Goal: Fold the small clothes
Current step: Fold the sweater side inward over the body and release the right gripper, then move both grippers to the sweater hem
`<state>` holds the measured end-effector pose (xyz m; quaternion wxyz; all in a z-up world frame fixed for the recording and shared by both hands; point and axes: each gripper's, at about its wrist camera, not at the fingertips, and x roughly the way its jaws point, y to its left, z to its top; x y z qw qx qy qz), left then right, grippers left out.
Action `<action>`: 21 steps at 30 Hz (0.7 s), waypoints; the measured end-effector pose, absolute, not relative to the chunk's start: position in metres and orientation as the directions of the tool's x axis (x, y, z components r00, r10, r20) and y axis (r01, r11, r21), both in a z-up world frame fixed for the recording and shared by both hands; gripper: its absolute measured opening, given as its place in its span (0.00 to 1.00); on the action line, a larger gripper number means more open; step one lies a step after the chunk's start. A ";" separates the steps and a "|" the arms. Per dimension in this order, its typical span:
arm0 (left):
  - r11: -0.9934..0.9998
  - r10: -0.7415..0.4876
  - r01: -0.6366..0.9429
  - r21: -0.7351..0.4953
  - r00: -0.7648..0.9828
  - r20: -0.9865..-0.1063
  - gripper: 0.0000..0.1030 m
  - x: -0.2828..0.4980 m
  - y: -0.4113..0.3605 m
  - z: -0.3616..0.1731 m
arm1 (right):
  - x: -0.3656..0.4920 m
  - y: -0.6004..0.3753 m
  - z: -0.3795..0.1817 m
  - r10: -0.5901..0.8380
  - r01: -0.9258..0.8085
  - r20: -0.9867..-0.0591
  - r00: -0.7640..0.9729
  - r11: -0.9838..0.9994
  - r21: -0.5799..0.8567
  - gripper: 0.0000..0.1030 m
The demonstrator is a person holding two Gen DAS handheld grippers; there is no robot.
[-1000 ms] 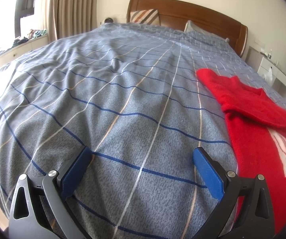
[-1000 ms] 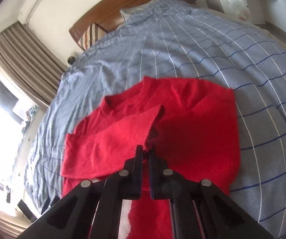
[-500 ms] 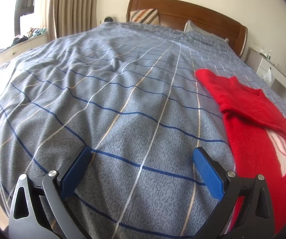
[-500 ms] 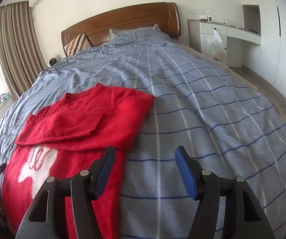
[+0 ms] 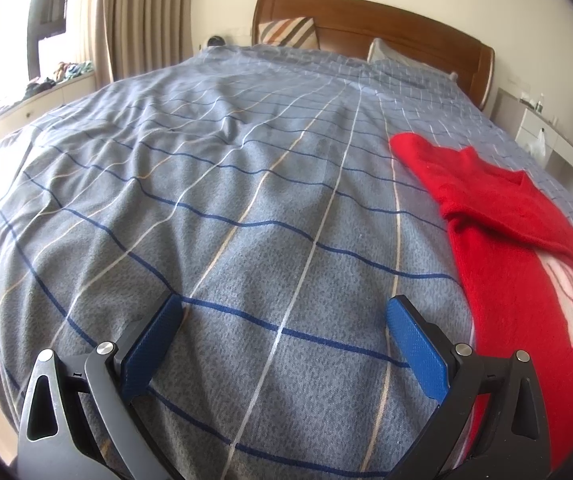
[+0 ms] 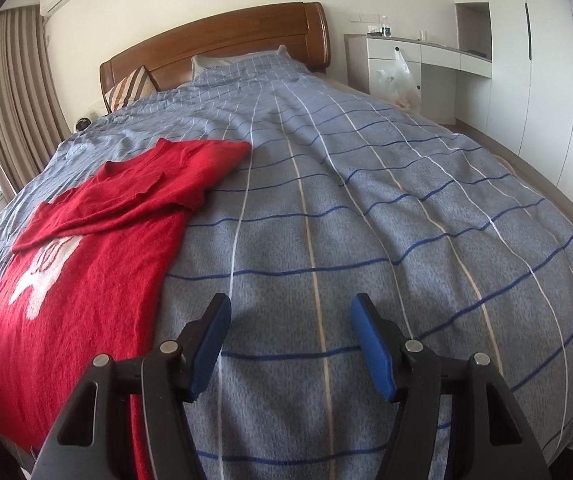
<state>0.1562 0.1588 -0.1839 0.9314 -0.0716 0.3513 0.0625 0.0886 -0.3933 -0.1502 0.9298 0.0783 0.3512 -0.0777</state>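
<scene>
Both your tongs, left gripper [image 5: 282, 332] and right gripper [image 6: 290, 338], are released and empty over the bedspread [image 6: 366, 200], so with the red sweater [image 6: 86, 264] lying between them, sleeves folded in, grab its bottom hem corners evenly.

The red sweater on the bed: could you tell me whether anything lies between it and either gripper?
Nothing visible does. Only bare checked bedspread separates the open right gripper from the red sweater on its left, and the open left gripper from the sweater on its right.
</scene>
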 end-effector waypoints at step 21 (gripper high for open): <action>0.982 -0.073 -0.064 -0.175 0.733 -0.676 0.99 0.132 0.157 -0.166 | 0.076 -0.392 -0.139 -0.015 0.131 -0.672 0.741 0.984 0.122 0.73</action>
